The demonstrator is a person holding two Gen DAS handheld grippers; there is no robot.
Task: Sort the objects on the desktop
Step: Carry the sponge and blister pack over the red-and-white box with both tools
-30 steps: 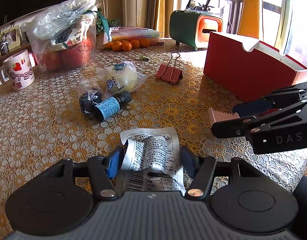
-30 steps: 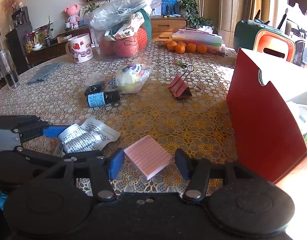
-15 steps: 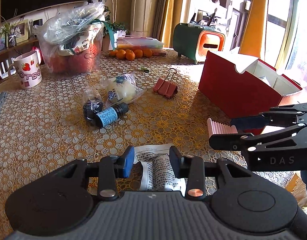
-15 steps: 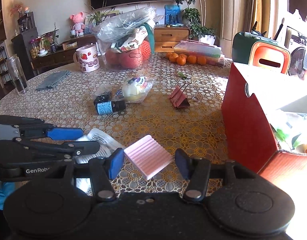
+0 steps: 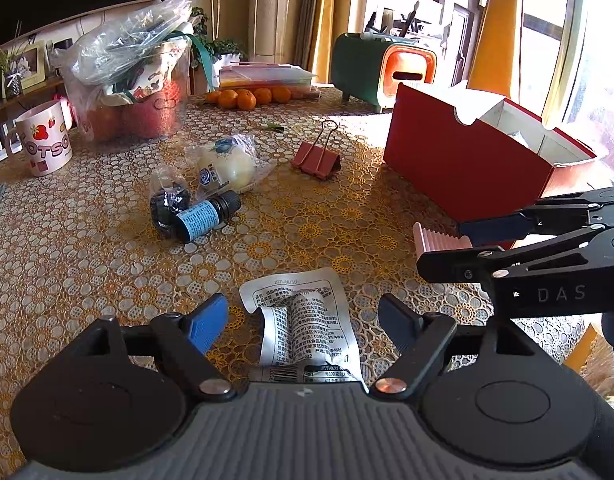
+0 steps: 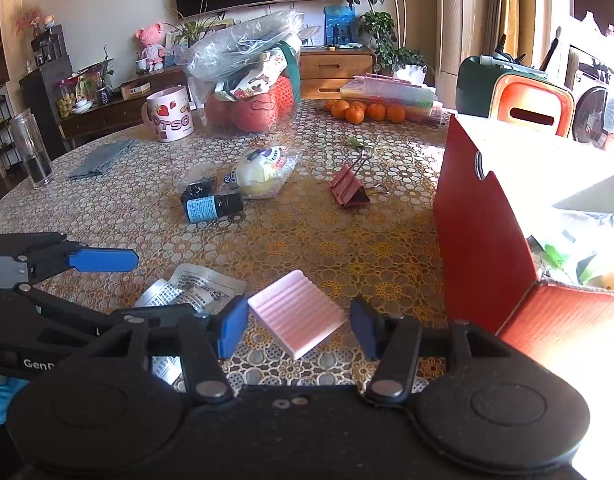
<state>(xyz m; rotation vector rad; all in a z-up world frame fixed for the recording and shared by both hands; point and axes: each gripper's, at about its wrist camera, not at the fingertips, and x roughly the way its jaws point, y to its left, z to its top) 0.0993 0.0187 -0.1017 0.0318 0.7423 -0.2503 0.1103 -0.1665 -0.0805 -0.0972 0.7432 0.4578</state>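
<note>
Sunlit living room, with a lace-patterned tablecloth over the table where both claws work. Left gripper is spread wide and grips nothing; a silver sachet lies flat on the cloth between its fingers, clear of both pads. Right gripper is also open, with a ribbed pink pad lying between its fingers; the left blue fingertip sits just beside the pad's edge, and I cannot tell whether they touch. The right pad stands apart from it.

Ahead of the left gripper and a little to its left lie a dark bottle with a blue label, a small dark packet touching it, and a clear bag holding something pale. Further ahead, slightly right, rests a red binder clip. A red box stands open to the right of both claws, close beside the right one. Far ahead are a mug, a large plastic bag of goods and some oranges.
</note>
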